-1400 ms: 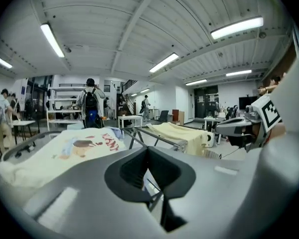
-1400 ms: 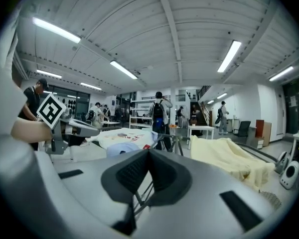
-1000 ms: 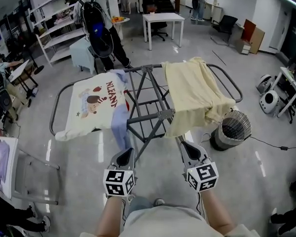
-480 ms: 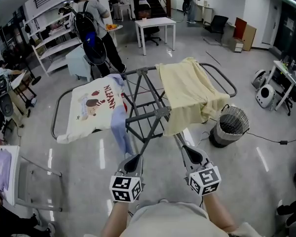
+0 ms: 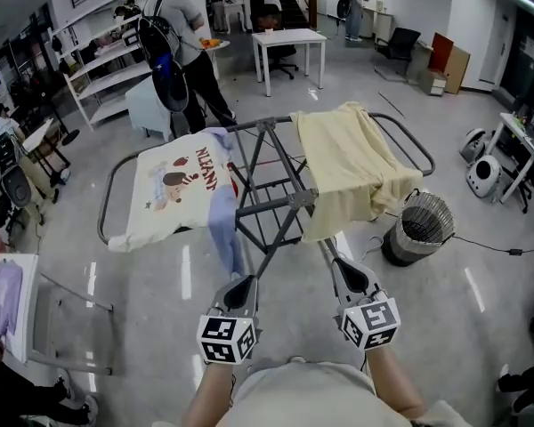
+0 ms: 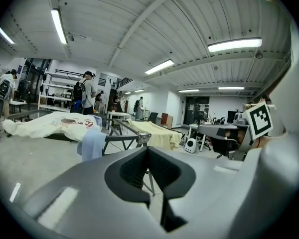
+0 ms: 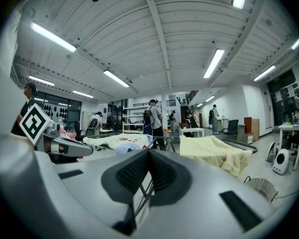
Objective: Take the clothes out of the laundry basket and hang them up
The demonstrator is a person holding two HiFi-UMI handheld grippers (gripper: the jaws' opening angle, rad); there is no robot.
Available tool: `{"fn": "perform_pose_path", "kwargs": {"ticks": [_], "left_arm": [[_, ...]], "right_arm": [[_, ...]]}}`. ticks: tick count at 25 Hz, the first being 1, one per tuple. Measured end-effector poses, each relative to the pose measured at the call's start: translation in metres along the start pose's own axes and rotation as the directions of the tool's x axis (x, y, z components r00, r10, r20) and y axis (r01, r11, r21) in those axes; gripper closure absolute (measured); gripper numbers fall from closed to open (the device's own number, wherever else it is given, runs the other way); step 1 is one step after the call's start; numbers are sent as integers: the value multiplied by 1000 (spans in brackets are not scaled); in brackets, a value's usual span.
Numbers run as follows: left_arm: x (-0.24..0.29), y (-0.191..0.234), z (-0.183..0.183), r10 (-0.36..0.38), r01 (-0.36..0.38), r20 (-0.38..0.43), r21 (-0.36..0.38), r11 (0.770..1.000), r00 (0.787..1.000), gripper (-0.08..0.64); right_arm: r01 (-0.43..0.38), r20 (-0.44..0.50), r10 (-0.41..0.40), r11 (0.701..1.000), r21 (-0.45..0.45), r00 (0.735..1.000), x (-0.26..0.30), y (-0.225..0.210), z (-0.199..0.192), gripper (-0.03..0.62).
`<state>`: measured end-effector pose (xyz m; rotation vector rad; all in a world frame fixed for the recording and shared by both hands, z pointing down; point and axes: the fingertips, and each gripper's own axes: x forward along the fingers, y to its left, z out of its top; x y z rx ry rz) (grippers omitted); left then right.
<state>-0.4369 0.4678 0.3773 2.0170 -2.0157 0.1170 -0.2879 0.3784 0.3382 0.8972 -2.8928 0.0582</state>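
A grey folding drying rack (image 5: 271,207) stands in front of me. A white printed T-shirt (image 5: 173,185) lies over its left wing. A pale blue garment (image 5: 224,225) hangs near the middle, and a yellow garment (image 5: 351,163) drapes the right wing. The round wire laundry basket (image 5: 418,229) sits on the floor at the rack's right end. My left gripper (image 5: 246,281) and right gripper (image 5: 341,267) hover side by side, short of the rack's near end. Both are shut with nothing between the jaws, as the left gripper view (image 6: 148,151) and right gripper view (image 7: 149,153) also show.
A person with a backpack (image 5: 173,47) stands behind the rack near white shelves (image 5: 98,60). A white table (image 5: 292,38) stands further back. A white frame (image 5: 62,314) is on the floor at left. A small white device (image 5: 482,176) and a cable (image 5: 489,247) lie to the right.
Both grippers have shifted slightly in front of the rack, the left one a little to the right. The person with the backpack has moved. Both pairs of jaws stay shut.
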Motion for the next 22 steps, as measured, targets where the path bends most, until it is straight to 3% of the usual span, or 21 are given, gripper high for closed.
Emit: {"fn": "perform_pose_path", "kwargs": {"ticks": [22], "left_arm": [[8, 3, 0, -15, 15, 6, -19, 1000, 1000, 548]], "right_arm": [[-19, 7, 19, 1000, 13, 1000, 15, 1, -2, 592]]}}
